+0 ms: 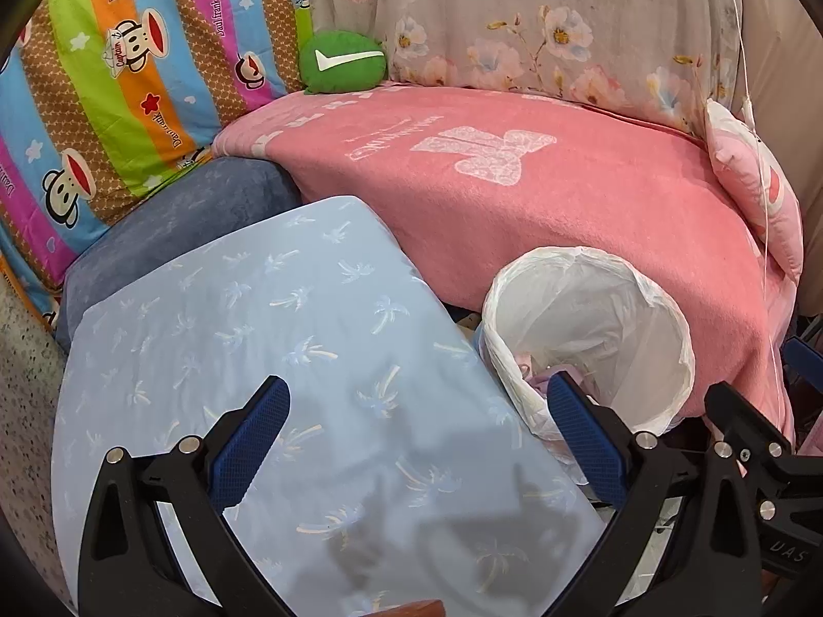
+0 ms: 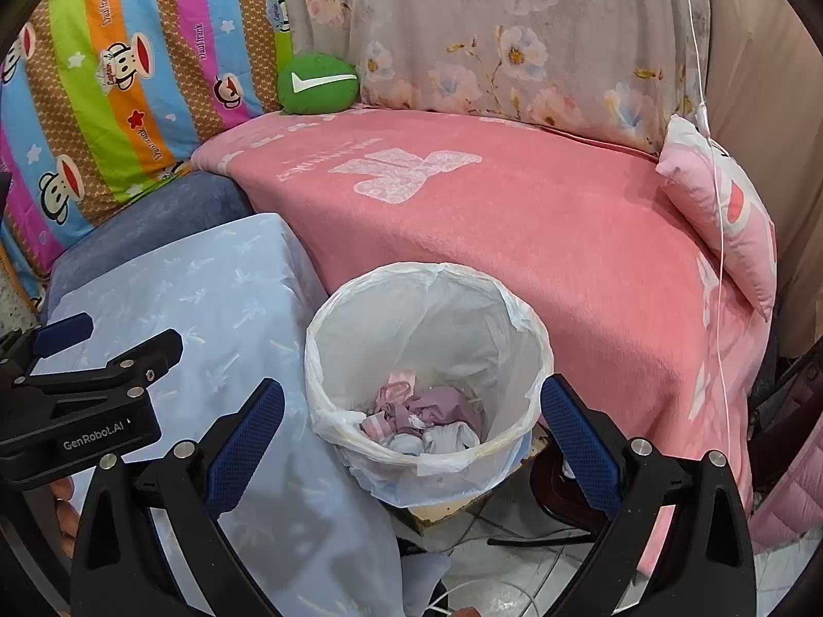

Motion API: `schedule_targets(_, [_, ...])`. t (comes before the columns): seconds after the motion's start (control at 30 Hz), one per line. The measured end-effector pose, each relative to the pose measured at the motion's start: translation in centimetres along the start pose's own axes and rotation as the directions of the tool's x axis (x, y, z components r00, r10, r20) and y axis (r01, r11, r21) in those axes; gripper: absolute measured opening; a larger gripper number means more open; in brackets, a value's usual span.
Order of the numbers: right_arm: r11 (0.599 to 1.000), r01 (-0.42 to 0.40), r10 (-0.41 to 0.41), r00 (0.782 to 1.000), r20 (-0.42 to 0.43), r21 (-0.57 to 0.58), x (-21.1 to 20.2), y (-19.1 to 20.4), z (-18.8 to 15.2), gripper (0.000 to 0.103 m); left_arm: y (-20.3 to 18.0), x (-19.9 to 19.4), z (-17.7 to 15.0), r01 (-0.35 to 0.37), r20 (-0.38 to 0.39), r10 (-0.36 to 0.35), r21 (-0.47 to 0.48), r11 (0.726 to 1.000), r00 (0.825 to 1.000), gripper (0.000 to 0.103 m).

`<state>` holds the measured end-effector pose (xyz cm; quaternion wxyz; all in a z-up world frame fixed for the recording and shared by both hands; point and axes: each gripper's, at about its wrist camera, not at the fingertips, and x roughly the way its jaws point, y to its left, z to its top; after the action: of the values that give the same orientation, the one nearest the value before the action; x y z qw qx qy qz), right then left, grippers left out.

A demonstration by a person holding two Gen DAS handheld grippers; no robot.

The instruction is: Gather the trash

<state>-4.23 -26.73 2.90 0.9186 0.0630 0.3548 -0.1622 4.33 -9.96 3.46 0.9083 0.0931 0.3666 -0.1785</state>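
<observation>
The crumpled trash (image 2: 422,419), pale pink, lilac and white scraps, lies at the bottom of the lined waste bin (image 2: 427,385), which stands on the floor between the pale blue palm-print cushion (image 2: 206,319) and the pink blanket (image 2: 540,236) draped over the sofa seat.

The right tongs (image 2: 411,442) hang over the bin mouth, spread wide and empty. The left tongs (image 1: 419,442) are equally wide open with nothing in them, held above the blue cushion.

The thin plastic liner (image 2: 360,442) sags loosely over the rim, so a fingertip dropping too close could likely snag it and pull it inward or tip the light bin. A thin white cord (image 2: 715,236) hanging on the right might also catch a passing arm.

Only the right wrist view looks into the bin and shows its contents, as well as the cluttered floor under it. The left wrist view shows mostly the cushion surface, bare of litter, and the liner's near edge (image 1: 514,391).
</observation>
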Motion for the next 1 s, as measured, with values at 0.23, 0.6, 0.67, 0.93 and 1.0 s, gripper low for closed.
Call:
schedule_targets(0.23, [1.0,0.005,-0.005,1.0,-0.006,0.004,0.21,-0.08,-0.17,0.097,-0.25,0.28,-0.11,0.003,-0.012,-0.003,0.005,1.0,1.0,0.096])
schedule_targets(0.6, [1.0,0.005,-0.004,1.0,-0.02,0.011,0.62,-0.11,-0.56,0.097,-0.32,0.51,-0.52,-0.001,-0.017,0.001,-0.005,1.0,1.0,0.096])
schedule_targets(0.67, [1.0,0.006,-0.006,1.0,-0.023,0.011,0.71,-0.16,-0.59,0.097,-0.33,0.53,-0.53,-0.002,-0.017,0.002,-0.004,1.0,1.0,0.096])
schedule_targets(0.93, [1.0,0.007,-0.007,1.0,-0.03,0.014,0.87,-0.28,-0.73,0.097,-0.34,0.58,-0.59,-0.001,-0.02,0.001,-0.003,1.0,1.0,0.096])
schedule_targets(1.0, [1.0,0.007,-0.007,1.0,-0.029,0.015,0.86,-0.26,-0.76,0.097,-0.36,0.63,-0.64,0.001,-0.021,-0.001,-0.004,1.0,1.0,0.096])
